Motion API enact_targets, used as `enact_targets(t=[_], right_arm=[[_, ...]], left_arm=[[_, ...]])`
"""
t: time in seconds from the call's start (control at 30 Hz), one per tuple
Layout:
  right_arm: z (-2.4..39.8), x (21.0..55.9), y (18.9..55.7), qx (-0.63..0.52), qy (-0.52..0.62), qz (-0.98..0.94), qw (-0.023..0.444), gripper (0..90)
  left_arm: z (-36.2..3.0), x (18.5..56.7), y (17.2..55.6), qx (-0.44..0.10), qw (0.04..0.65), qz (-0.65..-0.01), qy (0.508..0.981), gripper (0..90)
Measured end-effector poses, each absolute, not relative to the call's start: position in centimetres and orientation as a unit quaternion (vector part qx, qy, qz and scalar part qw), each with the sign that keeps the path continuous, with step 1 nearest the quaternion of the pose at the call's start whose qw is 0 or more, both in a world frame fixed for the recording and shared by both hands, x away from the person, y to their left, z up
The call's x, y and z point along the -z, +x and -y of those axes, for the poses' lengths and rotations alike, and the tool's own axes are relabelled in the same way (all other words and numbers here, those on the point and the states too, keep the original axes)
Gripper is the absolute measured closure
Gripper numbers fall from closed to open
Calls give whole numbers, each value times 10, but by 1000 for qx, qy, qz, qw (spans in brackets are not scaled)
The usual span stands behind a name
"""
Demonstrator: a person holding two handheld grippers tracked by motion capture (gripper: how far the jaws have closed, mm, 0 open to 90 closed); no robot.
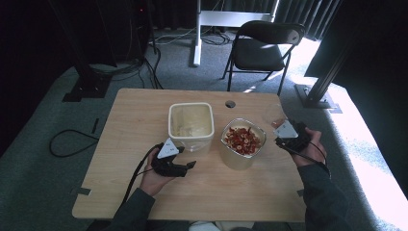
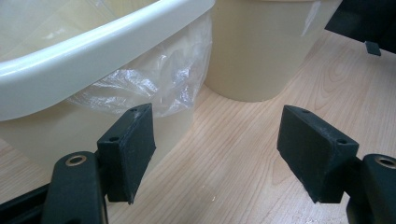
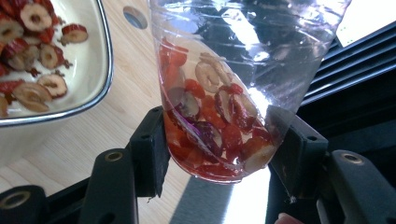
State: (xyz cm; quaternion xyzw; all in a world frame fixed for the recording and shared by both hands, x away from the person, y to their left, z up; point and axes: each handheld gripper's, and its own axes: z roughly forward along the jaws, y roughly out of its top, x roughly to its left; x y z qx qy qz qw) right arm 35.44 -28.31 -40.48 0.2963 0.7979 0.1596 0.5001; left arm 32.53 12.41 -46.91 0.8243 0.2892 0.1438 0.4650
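Between your right gripper's (image 3: 219, 149) fingers you pinched a clear plastic cup (image 3: 233, 88) of dried red fruit slices, at the worktop's (image 1: 144, 125) right edge, beside the fruit-filled tub (image 1: 243, 142). Pouring seemed next, calling for a tilt over a tub. Your left gripper's (image 2: 224, 154) fingers stood spread, empty, beside the bag-lined tub (image 1: 190, 126).

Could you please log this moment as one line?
right tool: shut on cup of red slices | left tool: open beside lined tub
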Motion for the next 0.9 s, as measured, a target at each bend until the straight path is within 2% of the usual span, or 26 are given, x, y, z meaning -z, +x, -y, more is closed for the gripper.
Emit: enact_targets(t=[0.9], right_arm=[[261,402,351,9,154,-812,562,429]], left_arm=[[-124,469,326,-142,467,-291,823,282]])
